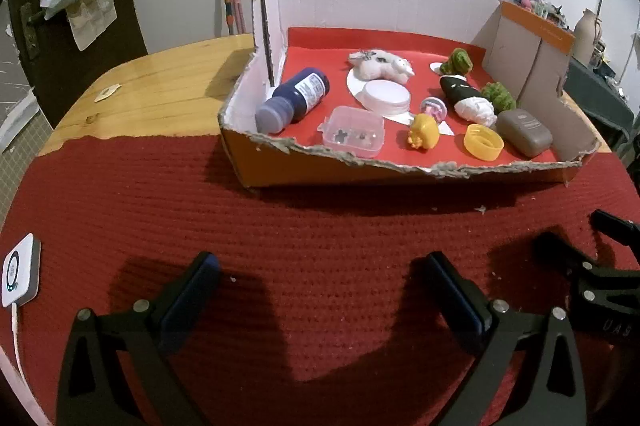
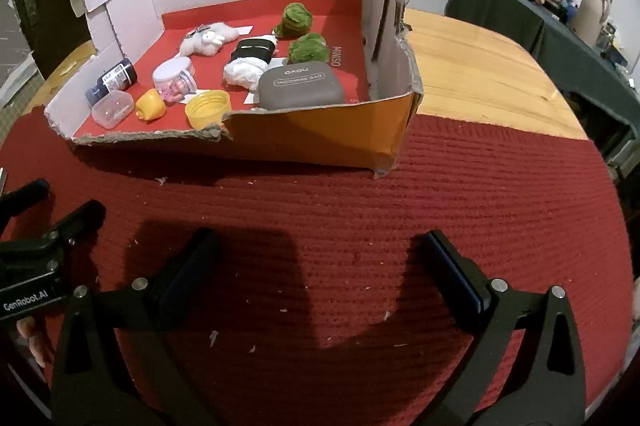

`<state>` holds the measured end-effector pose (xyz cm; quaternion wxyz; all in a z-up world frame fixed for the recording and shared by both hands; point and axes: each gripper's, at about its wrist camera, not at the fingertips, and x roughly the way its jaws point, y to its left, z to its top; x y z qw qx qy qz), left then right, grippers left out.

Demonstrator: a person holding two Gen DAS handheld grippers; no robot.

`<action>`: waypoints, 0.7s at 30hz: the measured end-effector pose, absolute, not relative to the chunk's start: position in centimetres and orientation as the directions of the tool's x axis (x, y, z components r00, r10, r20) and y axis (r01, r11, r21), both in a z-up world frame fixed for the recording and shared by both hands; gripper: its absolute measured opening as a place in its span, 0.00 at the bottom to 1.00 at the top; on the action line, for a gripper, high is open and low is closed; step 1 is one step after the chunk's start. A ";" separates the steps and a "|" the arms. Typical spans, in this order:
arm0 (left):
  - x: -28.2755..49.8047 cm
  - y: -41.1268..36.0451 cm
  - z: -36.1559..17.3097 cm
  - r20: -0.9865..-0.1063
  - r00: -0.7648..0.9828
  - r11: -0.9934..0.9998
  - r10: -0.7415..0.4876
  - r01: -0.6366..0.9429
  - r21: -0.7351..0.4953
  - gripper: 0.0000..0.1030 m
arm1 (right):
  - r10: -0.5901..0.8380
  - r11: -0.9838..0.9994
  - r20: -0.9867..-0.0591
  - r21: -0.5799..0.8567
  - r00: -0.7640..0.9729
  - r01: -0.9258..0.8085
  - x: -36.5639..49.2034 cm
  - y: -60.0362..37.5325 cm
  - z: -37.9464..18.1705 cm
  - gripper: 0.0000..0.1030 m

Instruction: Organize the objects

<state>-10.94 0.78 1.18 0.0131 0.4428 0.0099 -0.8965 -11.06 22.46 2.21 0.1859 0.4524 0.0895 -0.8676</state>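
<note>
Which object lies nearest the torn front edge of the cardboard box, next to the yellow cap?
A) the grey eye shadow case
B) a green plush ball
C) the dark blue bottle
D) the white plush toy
A: the grey eye shadow case lies at the front of the cardboard box, right beside the yellow cap.

Left gripper tilted downward, jaws spread wide, nothing between the pads. Right gripper tilted downward at much the same angle, jaws also spread wide and empty. Side by side, close together, each showing at the edge of the other's view. Fingertips of a hand glimpsed behind the left one.
</note>
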 end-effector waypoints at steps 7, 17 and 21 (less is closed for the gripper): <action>-11.0 0.9 1.2 -0.793 -0.609 -0.999 -0.018 0.032 -0.003 1.00 | -0.244 -0.916 -0.817 0.017 -0.522 0.401 -11.0 22.5 2.2 1.00; -10.9 0.9 1.2 -0.793 -0.609 -0.999 -0.018 0.032 -0.003 1.00 | -0.243 -0.916 -0.817 0.016 -0.523 0.400 -11.1 22.4 2.2 1.00; -10.9 0.9 1.2 -0.793 -0.609 -0.999 -0.017 0.032 -0.003 1.00 | -0.242 -0.916 -0.817 0.015 -0.523 0.400 -11.1 22.4 2.3 1.00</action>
